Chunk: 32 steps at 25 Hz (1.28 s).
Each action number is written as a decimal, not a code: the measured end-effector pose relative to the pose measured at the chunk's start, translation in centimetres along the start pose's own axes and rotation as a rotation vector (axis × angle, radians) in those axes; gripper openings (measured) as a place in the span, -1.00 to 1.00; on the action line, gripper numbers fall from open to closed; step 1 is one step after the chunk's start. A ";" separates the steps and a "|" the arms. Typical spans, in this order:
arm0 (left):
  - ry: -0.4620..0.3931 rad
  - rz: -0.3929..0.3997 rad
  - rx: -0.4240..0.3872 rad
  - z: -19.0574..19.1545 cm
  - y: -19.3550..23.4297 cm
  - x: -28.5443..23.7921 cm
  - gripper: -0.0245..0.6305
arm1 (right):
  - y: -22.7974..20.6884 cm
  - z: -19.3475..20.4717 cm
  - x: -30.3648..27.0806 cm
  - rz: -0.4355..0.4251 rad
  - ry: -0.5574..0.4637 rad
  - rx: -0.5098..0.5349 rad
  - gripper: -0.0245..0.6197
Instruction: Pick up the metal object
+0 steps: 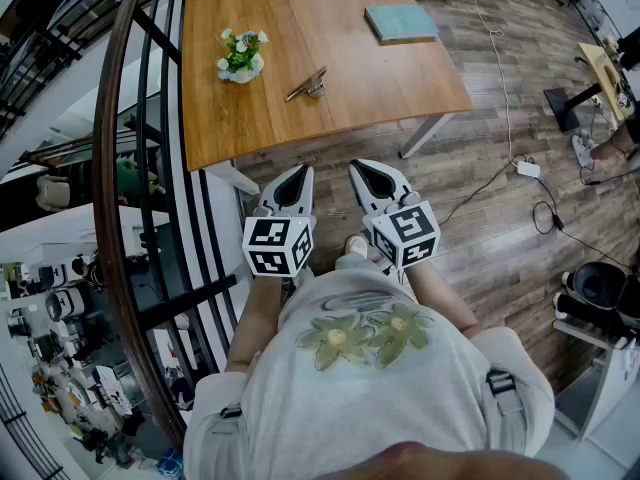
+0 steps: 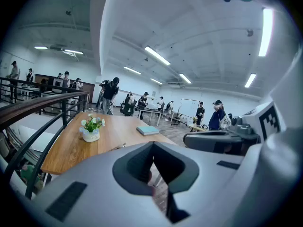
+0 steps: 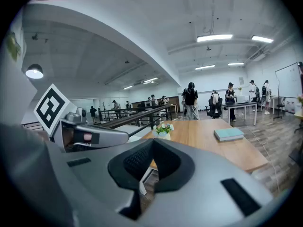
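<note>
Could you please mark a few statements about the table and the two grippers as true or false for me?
1. The metal object lies on the table between the flower pot and the teal book. True.
2. The right gripper grips the metal object. False: it is shut on nothing and is held short of the table.
3. The left gripper is shut and empty. True.
4. The teal book lies on the floor. False: it lies on the table, near a far corner.

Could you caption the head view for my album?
Left hand-held gripper and right hand-held gripper, both shut, short of a table bearing a metal object, flowers and book.
</note>
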<state>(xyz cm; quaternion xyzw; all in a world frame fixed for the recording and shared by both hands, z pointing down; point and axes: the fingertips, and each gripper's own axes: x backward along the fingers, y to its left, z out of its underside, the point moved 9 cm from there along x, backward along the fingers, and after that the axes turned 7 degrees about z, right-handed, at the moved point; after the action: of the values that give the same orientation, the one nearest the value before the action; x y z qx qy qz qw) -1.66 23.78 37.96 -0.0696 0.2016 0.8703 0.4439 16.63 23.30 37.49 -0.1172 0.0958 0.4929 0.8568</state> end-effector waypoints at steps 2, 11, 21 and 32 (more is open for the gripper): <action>-0.002 -0.006 0.001 0.1 -0.4 -0.4 -0.88 | -0.7 0.1 0.3 0.002 -0.002 -0.006 -0.90; -0.018 -0.059 0.006 0.0 -2.6 -2.8 -0.88 | -4.7 0.6 0.6 -0.052 -0.031 0.028 -0.90; 0.013 -0.114 0.029 0.2 -0.3 -4.6 -0.88 | -5.9 0.9 -2.1 -0.115 0.010 0.049 -0.56; 0.027 -0.101 0.082 -1.8 6.9 -9.3 -0.88 | -8.0 0.8 -10.0 -0.095 0.118 0.017 -0.36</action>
<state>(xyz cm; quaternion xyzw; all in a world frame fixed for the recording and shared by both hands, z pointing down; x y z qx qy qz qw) -1.68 12.48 41.13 -0.0731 0.2395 0.8369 0.4868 18.61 11.42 41.88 -0.1430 0.1446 0.4430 0.8731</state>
